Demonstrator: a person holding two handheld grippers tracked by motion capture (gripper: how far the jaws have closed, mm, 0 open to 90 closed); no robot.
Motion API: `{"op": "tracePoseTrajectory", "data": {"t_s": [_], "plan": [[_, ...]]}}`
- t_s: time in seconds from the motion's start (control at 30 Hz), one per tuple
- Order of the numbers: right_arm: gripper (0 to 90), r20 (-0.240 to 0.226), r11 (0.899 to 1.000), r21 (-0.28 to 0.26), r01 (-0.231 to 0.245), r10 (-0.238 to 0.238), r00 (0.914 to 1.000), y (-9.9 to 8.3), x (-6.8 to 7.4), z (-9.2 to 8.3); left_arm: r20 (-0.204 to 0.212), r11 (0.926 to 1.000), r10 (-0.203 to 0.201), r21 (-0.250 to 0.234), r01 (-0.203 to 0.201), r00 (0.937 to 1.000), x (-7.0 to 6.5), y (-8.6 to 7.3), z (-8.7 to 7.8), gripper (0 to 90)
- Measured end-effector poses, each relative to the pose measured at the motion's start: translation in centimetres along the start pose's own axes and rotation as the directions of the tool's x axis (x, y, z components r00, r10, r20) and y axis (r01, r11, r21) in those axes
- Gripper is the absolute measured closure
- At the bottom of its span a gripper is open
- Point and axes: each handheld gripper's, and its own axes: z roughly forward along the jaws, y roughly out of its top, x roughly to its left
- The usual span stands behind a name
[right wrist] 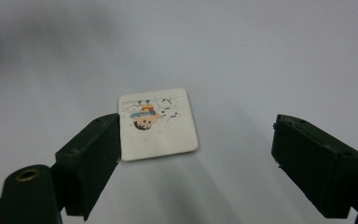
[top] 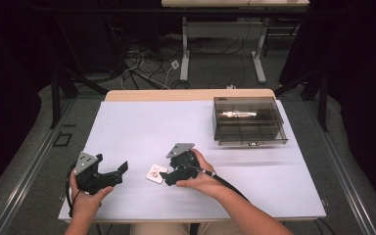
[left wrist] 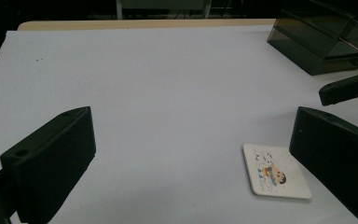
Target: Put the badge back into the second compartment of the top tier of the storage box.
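Observation:
A small white card (top: 155,173) with a cartoon figure printed on it lies flat on the white table (top: 142,127), near the front edge. My right gripper (top: 167,177) points left at the card. In the right gripper view its jaws (right wrist: 196,137) stand open with the card (right wrist: 158,126) just ahead of them, and the left jaw overlaps the card's near corner. Neither pad presses on it. My left gripper (top: 120,172) rests further left, pointing right. Its jaws (left wrist: 193,135) are wide open with nothing between them, and the card (left wrist: 275,177) lies beside the right jaw.
A dark see-through box (top: 248,120) with a lid stands at the back right of the table, also seen as the box (left wrist: 326,37) in the left gripper view. One jaw tip of the right gripper (left wrist: 345,88) reaches in there. Bare table (left wrist: 158,74) stretches behind the card.

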Motion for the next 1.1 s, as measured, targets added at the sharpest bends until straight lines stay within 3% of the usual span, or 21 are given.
{"op": "tracePoseTrajectory", "data": {"t_s": [0.13, 0.43, 0.53, 0.73, 1.1], "plan": [[15.5, -0.01, 1.0, -0.008, 0.017, -0.017, 0.9998, 0.1, 0.1, 0.7, 0.002, 1.0, -0.001, 0.002, 0.001, 1.0, 0.0, 0.0, 0.0, 0.4], [18.5, -0.019, 0.998, 0.053, 0.045, -0.044, 0.9988, 0.3, 0.4, 2.0, 0.004, 1.0, -0.001, 0.006, 0.001, 1.0, 0.0, 0.0, 0.1, 0.4], [19.7, -0.021, 0.997, 0.07, 0.016, -0.015, 0.9997, 0.2, 0.6, 2.2, 0.005, 1.0, 0.0, 0.006, 0.0, 1.0, 0.0, 0.0, 0.1, 0.5], [21.4, -0.039, 0.997, 0.078, 0.006, -0.002, 0.9992, 0.1, 0.6, 2.9, 0.005, 1.0, -0.002, 0.008, 0.002, 1.0, 0.0, 0.0, 0.1, 0.5], [24.0, -0.072, 0.996, 0.074, 0.045, -0.04, 0.9966, -0.1, 0.8, 4.2, 0.004, 0.9999, -0.002, 0.01, 0.002, 1.0, 0.1, -0.1, 0.1, 0.5]]}}
